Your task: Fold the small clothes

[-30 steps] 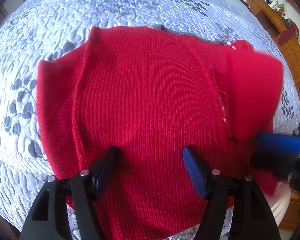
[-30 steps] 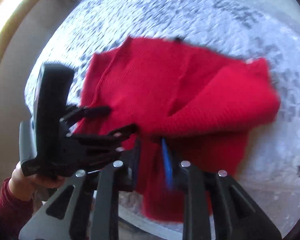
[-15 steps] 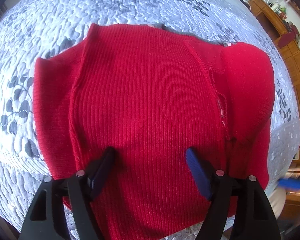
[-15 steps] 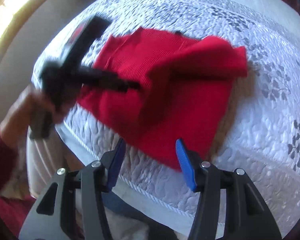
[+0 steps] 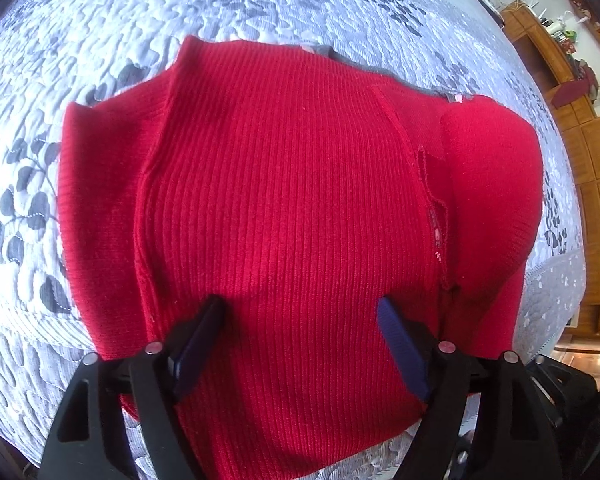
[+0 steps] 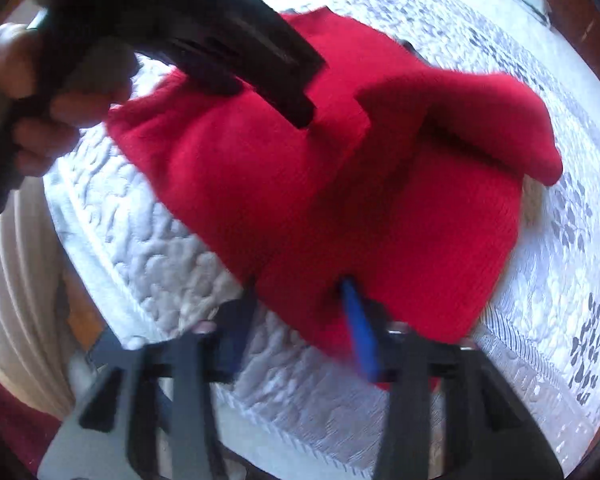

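Note:
A red ribbed sweater (image 5: 284, 200) lies flat on the quilted bedspread (image 5: 100, 40). Its right sleeve (image 5: 492, 184) is folded inward over the body. My left gripper (image 5: 300, 320) hovers over the sweater's near hem with nothing between its jaws, which are opening. In the right wrist view the sweater (image 6: 380, 200) has its near corner between the jaws of my right gripper (image 6: 296, 316). Those jaws are closing, and a gap still shows at the pads. A hand (image 6: 40, 100) holds the left gripper's black body (image 6: 220, 40) above the sweater.
The bed's near edge (image 6: 260, 412) runs just below the sweater's hem. Wooden cabinets (image 5: 580, 120) stand beyond the bed at the right. A person's pale garment (image 6: 16, 280) and red sleeve (image 6: 4, 420) are at the left of the bed edge.
My right gripper let the sleeve go, and it now lies folded over the body. That gripper dropped to the near corner of the hem. My left gripper stayed in place and widened slightly.

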